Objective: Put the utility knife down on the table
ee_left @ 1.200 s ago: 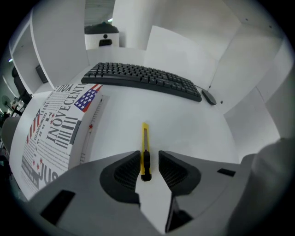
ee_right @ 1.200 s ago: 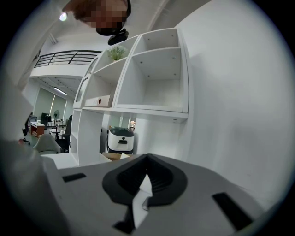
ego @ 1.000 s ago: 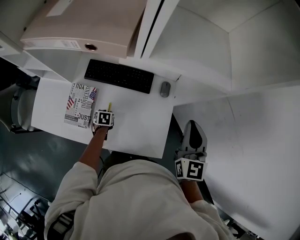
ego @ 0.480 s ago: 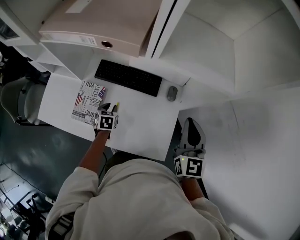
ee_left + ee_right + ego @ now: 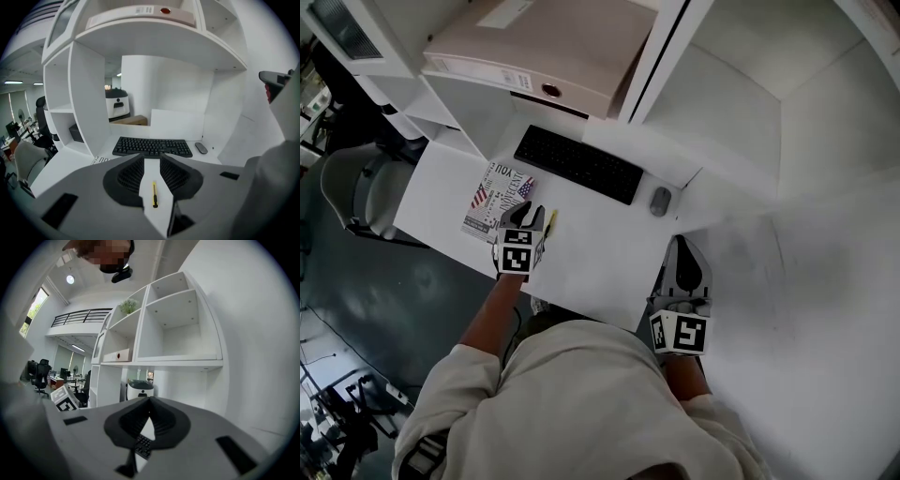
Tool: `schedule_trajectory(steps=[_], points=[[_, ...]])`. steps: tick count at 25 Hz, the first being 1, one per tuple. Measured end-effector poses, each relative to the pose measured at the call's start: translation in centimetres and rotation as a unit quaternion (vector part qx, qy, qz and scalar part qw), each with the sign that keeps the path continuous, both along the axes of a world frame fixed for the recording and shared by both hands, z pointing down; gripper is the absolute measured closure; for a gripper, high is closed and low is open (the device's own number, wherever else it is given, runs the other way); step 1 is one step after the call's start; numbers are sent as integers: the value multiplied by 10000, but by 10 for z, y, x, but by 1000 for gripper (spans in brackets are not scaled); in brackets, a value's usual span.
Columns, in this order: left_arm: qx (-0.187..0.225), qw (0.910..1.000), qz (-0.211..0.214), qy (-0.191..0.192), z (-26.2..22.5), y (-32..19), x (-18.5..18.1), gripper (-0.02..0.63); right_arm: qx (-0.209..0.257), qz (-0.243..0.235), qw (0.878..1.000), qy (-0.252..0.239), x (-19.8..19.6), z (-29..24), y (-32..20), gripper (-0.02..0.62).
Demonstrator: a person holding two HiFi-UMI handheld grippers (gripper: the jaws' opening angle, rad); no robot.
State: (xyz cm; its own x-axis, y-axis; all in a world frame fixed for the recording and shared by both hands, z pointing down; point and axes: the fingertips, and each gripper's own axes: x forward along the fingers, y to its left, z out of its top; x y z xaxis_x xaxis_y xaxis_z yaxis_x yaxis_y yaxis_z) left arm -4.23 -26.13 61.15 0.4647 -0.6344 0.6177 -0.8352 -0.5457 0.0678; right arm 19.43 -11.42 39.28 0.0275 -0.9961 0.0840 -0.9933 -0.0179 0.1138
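The yellow utility knife (image 5: pixel 550 222) lies flat on the white table (image 5: pixel 600 262), just right of my left gripper's fingertips. In the left gripper view the knife (image 5: pixel 154 194) shows through the gap between the jaws, down on the tabletop and apart from them. My left gripper (image 5: pixel 528 217) (image 5: pixel 151 159) hangs above the table, open, with its jaws closing on nothing. My right gripper (image 5: pixel 685 251) (image 5: pixel 150 401) is off the table's right edge, pointing level, shut and empty.
A black keyboard (image 5: pixel 578 165) and a grey mouse (image 5: pixel 660 201) lie at the back of the table. A printed booklet (image 5: pixel 495 199) sits left of the knife. White shelves with a beige binder (image 5: pixel 548 52) rise behind. An office chair (image 5: pixel 366 192) stands at the left.
My left gripper has lifted up off the table and tipped, leaving the knife lying there; its jaws have narrowed a little. The right gripper has barely shifted.
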Motion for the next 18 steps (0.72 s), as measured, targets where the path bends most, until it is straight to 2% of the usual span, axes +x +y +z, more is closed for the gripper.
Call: schedule_trajectory(steps=[6,11,18], points=[[678,9973,-92,277,-58,5,-9,503,147,-175,9997,-1,-13,-10,-3,592],[1340,9897,-111,485,-109,17,-15,514,266,-335,9991,1,-26,-19,-3,592],[1904,9792,-239,663,-161,35,-33,524,411,-508,9979,0,-42,-30,-1,592]])
